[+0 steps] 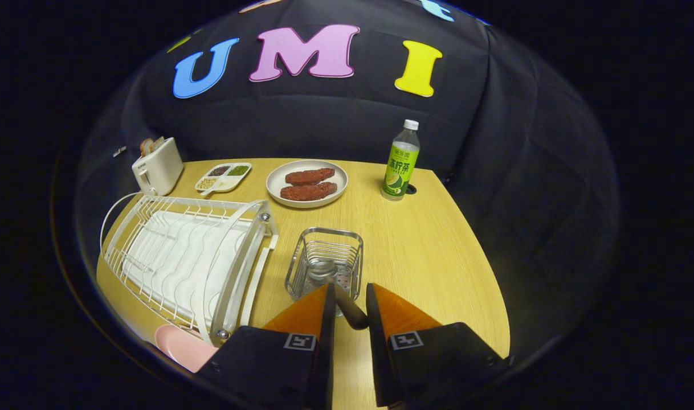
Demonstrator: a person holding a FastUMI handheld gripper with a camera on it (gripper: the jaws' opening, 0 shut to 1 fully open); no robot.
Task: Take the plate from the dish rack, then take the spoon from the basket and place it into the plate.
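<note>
A wire basket (347, 242) stands on the wooden table just ahead of my fingers. The spoon (322, 269) has its metal bowl inside the basket, and its dark handle runs back between my fingertips. My gripper (348, 291) is shut on that handle, right at the basket's near rim. A pink plate (182, 347) lies flat on the table beside the near end of the white dish rack (182, 256), to the left of my left finger. The rack holds no dishes that I can see.
Beyond the basket sit a grey plate with two brown meat pieces (307, 183), a divided snack tray (223, 176), a white toaster (157, 167) and a green-labelled bottle (401, 162). The table's right edge (484, 267) falls off close to the right of my fingers.
</note>
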